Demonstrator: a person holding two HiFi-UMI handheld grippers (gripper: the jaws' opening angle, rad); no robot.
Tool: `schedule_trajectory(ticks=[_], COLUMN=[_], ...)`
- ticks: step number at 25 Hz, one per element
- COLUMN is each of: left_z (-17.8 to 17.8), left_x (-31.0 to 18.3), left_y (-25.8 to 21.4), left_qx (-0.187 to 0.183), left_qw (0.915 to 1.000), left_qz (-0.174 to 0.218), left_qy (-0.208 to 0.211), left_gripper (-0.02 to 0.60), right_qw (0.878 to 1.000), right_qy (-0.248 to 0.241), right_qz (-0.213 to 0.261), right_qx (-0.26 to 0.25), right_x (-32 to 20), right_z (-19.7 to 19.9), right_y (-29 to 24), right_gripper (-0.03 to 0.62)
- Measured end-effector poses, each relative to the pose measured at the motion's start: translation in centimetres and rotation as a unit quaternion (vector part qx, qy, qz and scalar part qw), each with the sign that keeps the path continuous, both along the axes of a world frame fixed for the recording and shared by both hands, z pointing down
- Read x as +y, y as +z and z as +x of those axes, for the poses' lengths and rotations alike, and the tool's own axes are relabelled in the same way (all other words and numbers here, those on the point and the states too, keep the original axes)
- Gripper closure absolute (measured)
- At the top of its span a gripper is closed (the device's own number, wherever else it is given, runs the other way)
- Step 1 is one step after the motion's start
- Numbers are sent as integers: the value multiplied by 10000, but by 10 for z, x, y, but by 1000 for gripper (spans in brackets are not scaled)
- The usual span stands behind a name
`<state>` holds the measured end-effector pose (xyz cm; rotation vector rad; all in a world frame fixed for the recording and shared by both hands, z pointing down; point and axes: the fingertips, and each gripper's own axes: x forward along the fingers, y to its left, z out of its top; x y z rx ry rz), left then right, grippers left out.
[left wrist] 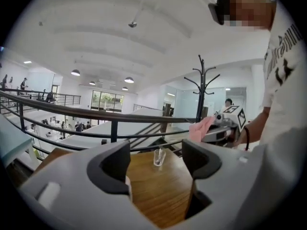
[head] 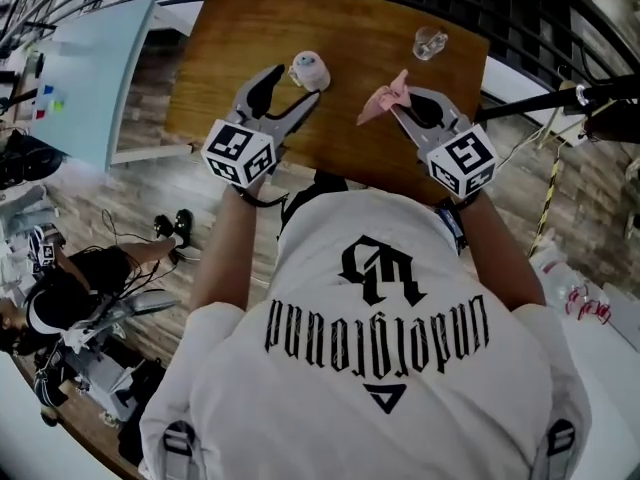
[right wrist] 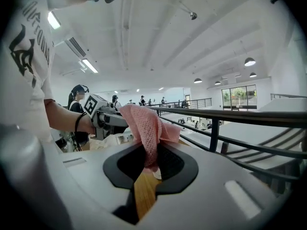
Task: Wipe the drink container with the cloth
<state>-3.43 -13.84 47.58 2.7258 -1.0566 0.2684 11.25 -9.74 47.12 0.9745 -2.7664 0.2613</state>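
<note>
right gripper (right wrist: 152,163) jaws clamped on pink cloth (right wrist: 146,128).

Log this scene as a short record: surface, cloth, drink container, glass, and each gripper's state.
surface: wooden table
cloth: pink cloth, pinched between the right gripper's fingers
drink container: small, white, on the table by the left gripper's fingertips, not clamped
glass: clear glass, near the table's far edge, apart from both grippers
left gripper: open, holds nothing
right gripper: shut on the pink cloth
contact: pink cloth and drink container apart
</note>
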Motion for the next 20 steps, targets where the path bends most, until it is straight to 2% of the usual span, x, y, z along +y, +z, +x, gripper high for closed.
schedule_trajectory(ticks=[4, 14, 16, 20], left_z=[8, -7, -13, -43], left_x=[31, 80, 91, 109], left_y=[-23, -26, -31, -43], left_qx=[114, -140, -128, -119], left_qw=[9998, 9994, 9992, 9987], left_qz=[171, 258, 335, 480], left_qy=[2, -194, -190, -105], left_gripper=[275, 508, 529, 531], right_qw=[9998, 9987, 9984, 9985], right_qy=[-141, -282, -256, -152], right_qz=[123, 189, 313, 401], right_qx=[-72, -373, -406, -333], right_x=[21, 53, 63, 79], right_z=[-1, -22, -27, -54], right_y=[-13, -27, -31, -41], right_gripper=[546, 546, 546, 546])
